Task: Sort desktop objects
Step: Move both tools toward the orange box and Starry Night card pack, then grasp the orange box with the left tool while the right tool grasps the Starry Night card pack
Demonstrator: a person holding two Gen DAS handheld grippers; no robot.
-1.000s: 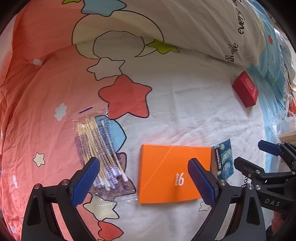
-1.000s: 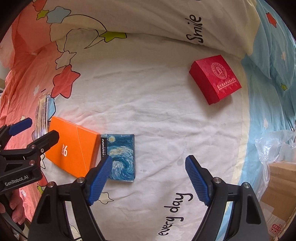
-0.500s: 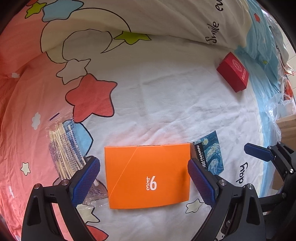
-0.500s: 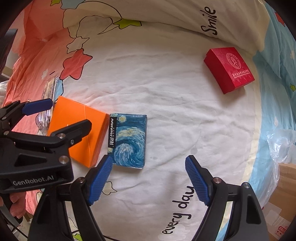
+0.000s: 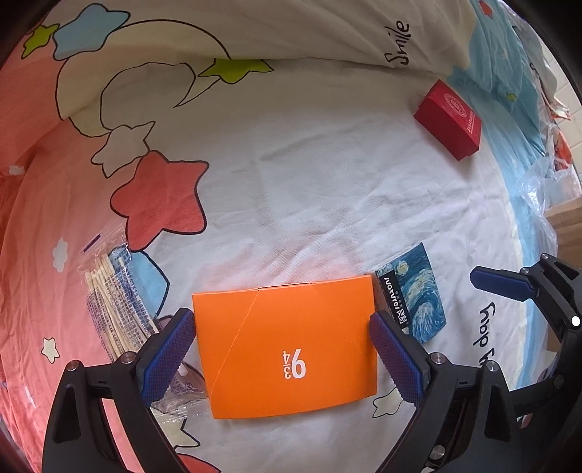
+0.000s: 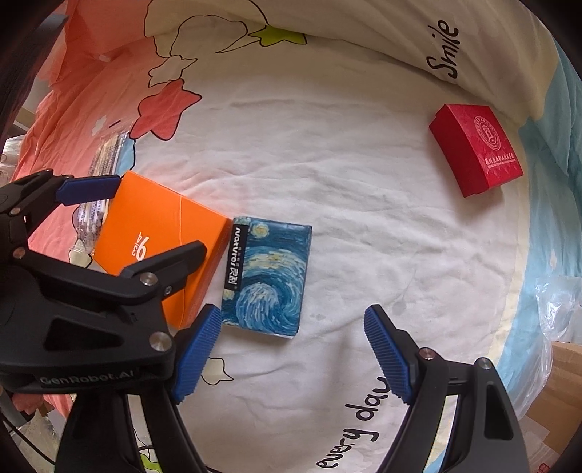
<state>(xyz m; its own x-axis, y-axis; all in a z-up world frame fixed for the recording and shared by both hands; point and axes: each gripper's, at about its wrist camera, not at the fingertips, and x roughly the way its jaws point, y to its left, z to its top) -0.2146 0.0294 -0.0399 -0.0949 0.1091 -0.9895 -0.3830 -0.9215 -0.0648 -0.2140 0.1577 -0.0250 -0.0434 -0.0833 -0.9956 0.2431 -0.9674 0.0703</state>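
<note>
An orange box [image 5: 287,345] marked "9¾" lies flat on the patterned bedsheet. My left gripper [image 5: 283,349] is open with its blue fingers on either side of the box's short edges. A blue swirl-print packet [image 6: 267,274] lies right beside the orange box [image 6: 160,233]; it also shows in the left wrist view [image 5: 414,291]. My right gripper [image 6: 291,349] is open, just short of the packet's near edge, and empty. A red box [image 6: 476,152] lies far right; it also shows in the left wrist view [image 5: 449,118]. A clear bag of cotton swabs [image 5: 116,298] lies left of the orange box.
A folded quilt [image 5: 291,32] rises along the far side. A clear plastic bag [image 6: 556,305] and a cardboard box [image 6: 560,393] sit past the bed's right edge. My left gripper's body [image 6: 72,291] crowds the right wrist view's left side.
My left gripper moved right, off the cotton swab bag, and now straddles the orange box. My right gripper moved forward toward the blue packet. Both stayed open.
</note>
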